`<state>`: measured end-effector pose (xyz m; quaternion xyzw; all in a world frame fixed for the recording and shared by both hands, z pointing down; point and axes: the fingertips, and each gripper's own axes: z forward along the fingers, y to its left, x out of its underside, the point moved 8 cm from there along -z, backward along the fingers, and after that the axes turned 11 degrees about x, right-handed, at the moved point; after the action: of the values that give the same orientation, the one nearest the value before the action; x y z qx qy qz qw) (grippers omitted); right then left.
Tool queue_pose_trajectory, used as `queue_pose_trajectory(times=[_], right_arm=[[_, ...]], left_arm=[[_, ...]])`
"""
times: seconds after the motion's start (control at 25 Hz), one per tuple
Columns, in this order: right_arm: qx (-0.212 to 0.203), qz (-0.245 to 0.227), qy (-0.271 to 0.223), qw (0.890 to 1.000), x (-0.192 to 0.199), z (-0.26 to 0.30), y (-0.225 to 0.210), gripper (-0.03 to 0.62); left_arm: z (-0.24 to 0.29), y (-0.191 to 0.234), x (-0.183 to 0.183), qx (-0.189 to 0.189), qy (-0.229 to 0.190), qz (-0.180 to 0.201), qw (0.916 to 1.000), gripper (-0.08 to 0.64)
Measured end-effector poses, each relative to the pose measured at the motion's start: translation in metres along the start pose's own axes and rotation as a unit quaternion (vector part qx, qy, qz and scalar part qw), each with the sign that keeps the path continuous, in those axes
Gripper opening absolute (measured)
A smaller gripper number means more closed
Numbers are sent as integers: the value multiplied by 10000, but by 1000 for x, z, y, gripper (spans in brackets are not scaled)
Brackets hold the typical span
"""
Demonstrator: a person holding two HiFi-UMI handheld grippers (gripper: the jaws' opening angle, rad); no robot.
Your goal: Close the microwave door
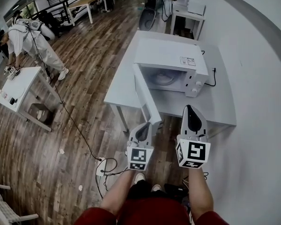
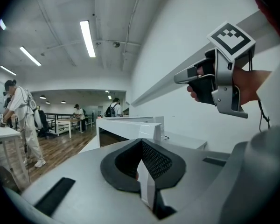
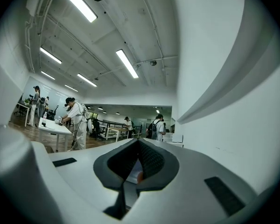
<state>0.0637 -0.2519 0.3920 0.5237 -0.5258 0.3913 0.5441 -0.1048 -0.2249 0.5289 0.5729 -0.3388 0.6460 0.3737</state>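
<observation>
A white microwave (image 1: 171,60) stands on a white table (image 1: 220,104) against the wall. Its door (image 1: 147,95) is swung wide open toward me, and the cavity with a glass plate shows. My left gripper (image 1: 147,124) is shut and empty, its tip close to the door's free edge; contact cannot be told. My right gripper (image 1: 188,108) is shut and empty, over the table's front edge, right of the door. In the left gripper view the shut jaws (image 2: 141,141) point at the microwave (image 2: 130,125), with the right gripper (image 2: 219,76) above. The right gripper view shows its shut jaws (image 3: 138,141).
The white wall (image 1: 262,78) runs along the right. A cable and a power strip (image 1: 103,167) lie on the wooden floor by my feet. A person bends over another white table (image 1: 18,86) at the left. More tables and people stand at the back.
</observation>
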Motion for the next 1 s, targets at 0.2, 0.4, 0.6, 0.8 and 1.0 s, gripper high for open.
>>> queue_pose_trajectory(times=[0.2,0.4,0.6,0.8,1.0], right_arm=[[241,-86,-20,9997,-3,3,-4,26],[545,-170,-14,9984,-1,3,-11,26],[838,-252,-59,9961,-3,-6,-15,26],[1079,-230,-48,9939,-1,-11,-24,26],[1203,-216,-61,9925,1,-9,-32,26]], left_arm=[[16,-4,-4,348,-79,54,9993,26],[37,-9,-4,698,-131,65,9975,26],[53,-15,-6,1018,-175,154,9945,26],[68,-22,-9,1186,-194,158,9926,26],[83,-26,-15,1333,-250,74,9907,26]])
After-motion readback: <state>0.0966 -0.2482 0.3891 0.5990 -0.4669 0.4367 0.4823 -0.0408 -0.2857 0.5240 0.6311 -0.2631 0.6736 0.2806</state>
